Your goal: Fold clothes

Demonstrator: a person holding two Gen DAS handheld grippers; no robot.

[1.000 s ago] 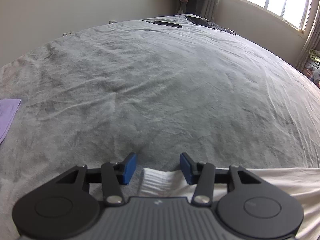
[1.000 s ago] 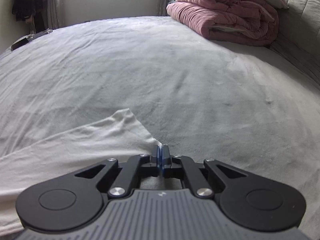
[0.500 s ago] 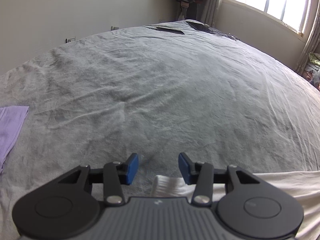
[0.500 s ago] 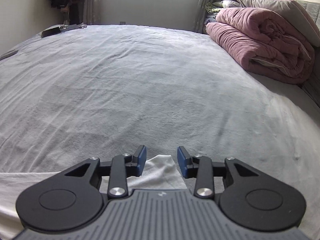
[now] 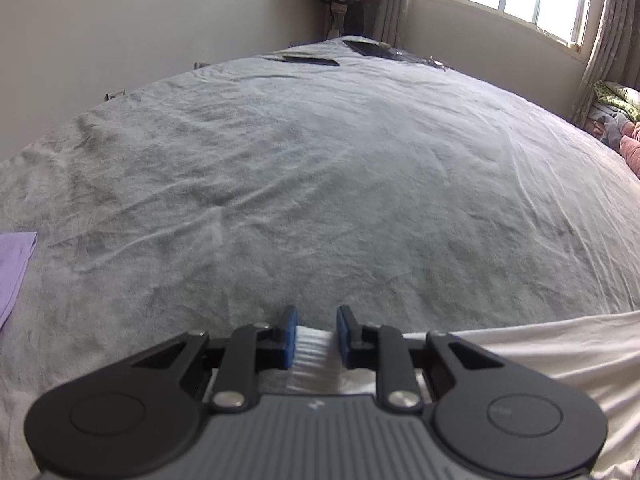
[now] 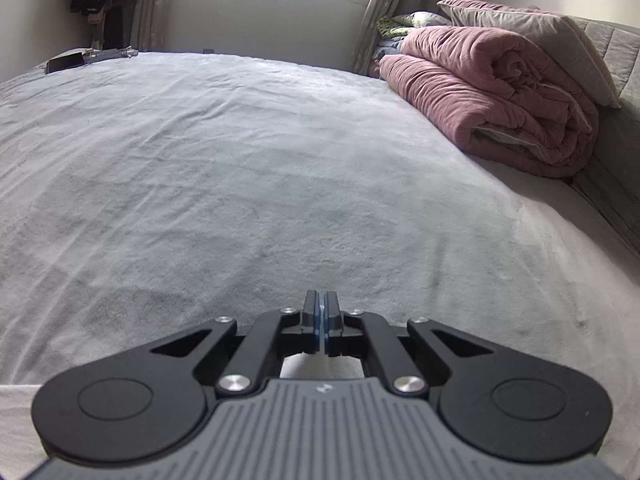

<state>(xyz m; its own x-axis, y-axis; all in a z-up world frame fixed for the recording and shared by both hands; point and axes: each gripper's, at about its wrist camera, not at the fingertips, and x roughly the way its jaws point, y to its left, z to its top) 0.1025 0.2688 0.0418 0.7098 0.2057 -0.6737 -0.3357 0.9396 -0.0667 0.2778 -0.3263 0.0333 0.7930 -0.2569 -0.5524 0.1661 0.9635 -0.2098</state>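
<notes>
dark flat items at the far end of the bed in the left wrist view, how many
2: one dark flat item near the bed's far edge, another dark flat item right of it toward the window. More may be hidden.

A: What colour is the bed (image 5: 320, 184)?

B: Its cover is a soft grey all over, with no pattern beyond darker brushed patches in the nap.

A: And the garment (image 5: 540, 344)?

B: White, and its edge between the left tongs (image 5: 317, 334) is white with fine ribbed stripes.

A: The tongs themselves?

B: Black arms, blue pads (image 5: 289, 336), silver screws, and a grey ridged body. The right tongs (image 6: 321, 320) are the same colours.

A: Anything else coloured?

B: A lilac cloth (image 5: 14, 264) lies at the bed's left edge. The rolled quilt (image 6: 492, 96) is dusty pink, with a beige-grey pillow (image 6: 532, 36) on top. A dark, near-black flat object (image 5: 311, 59) lies at the far end.
</notes>
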